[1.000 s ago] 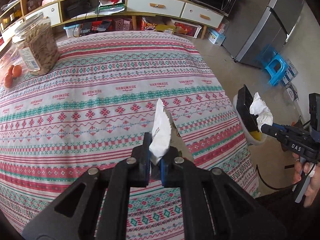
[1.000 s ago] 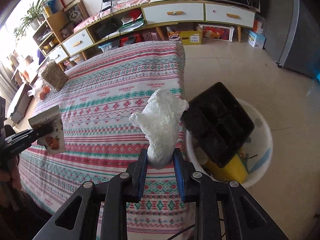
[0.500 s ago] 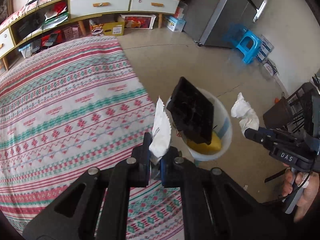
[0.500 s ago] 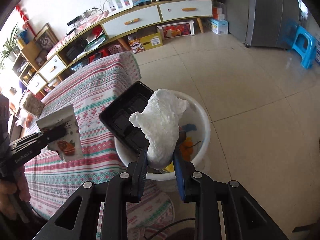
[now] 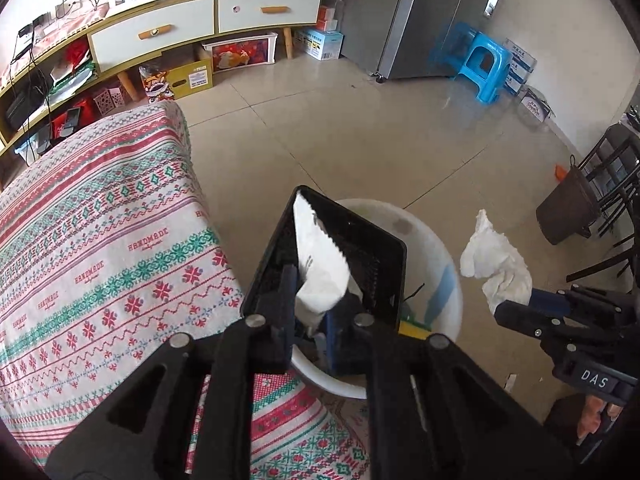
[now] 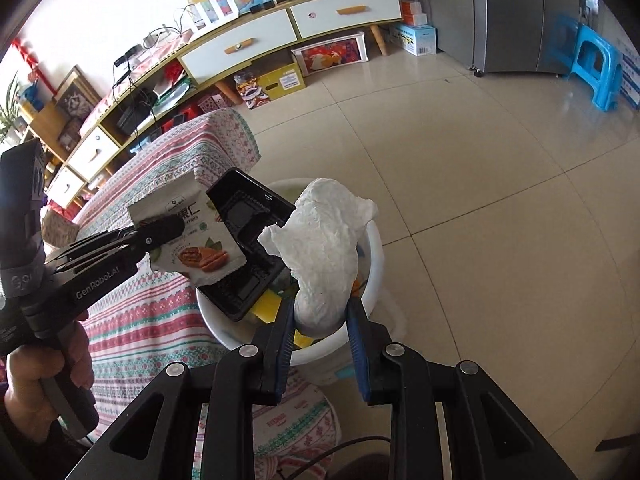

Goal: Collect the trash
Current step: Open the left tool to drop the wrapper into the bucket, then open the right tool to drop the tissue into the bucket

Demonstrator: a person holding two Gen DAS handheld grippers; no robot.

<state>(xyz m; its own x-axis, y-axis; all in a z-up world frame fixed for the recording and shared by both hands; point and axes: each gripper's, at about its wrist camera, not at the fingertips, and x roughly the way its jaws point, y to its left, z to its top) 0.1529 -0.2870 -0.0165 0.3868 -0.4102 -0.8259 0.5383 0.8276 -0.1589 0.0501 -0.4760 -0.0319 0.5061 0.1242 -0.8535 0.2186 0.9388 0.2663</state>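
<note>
Our right gripper clasps tissue; only its camera shows the printed wrapper between our left gripper's opening jaws.

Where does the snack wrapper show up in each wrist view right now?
Left wrist view: the snack wrapper stands edge-on at lower centre between the left gripper's opening jaws, in front of the black tray.
Right wrist view: its printed face shows at centre left, on the left gripper.
Shared landmark: the white bin beside the table.
</note>
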